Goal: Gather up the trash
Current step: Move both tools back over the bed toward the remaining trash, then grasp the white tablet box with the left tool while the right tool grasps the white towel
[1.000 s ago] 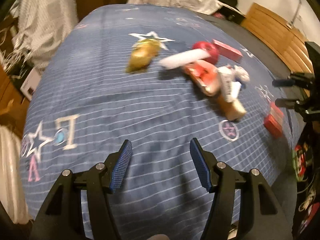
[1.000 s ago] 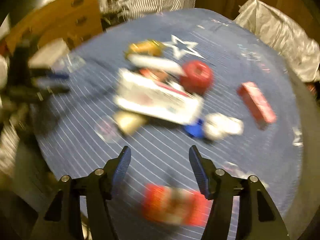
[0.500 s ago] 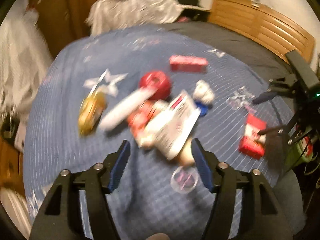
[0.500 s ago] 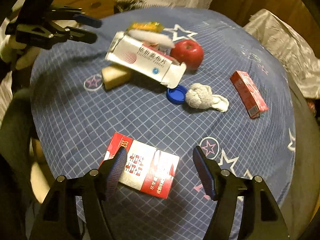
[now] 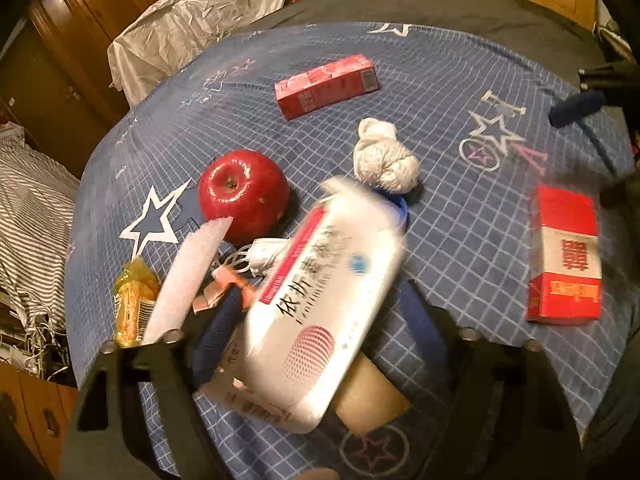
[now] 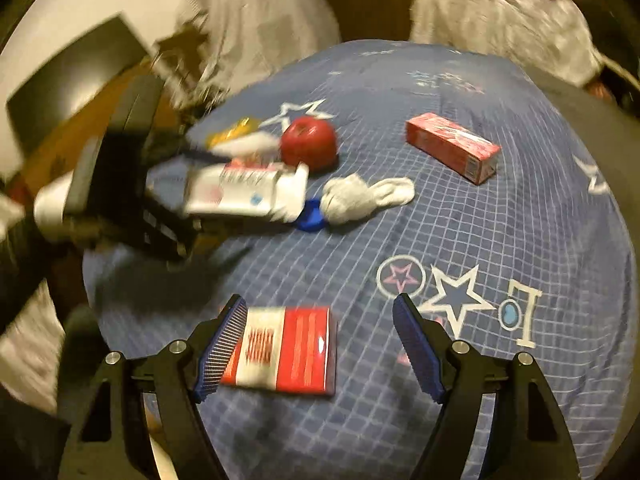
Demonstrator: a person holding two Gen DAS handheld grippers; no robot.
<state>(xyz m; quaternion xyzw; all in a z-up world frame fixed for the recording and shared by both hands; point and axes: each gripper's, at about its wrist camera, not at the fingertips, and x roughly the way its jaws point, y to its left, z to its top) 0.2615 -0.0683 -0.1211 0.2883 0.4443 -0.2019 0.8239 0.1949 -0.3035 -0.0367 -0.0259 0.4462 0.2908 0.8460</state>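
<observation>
On my bedspread (image 5: 460, 80): one apple (image 5: 244, 194), one sock (image 5: 384, 156), three boxes; white box (image 5: 320, 312), Chinese print, mid-bed between my released left gripper (image 5: 316, 320); right gripper (image 6: 320, 344) opening over red-white box (image 6: 284, 350) at near edge

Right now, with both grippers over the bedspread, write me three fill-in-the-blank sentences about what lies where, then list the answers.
1. The white medicine box lies between the jaws of the ____ gripper.
2. The round red fruit beside the white foam strip is an ____.
3. The blue bottle cap touches a balled-up white ____.

Missing words: left; apple; sock
</observation>
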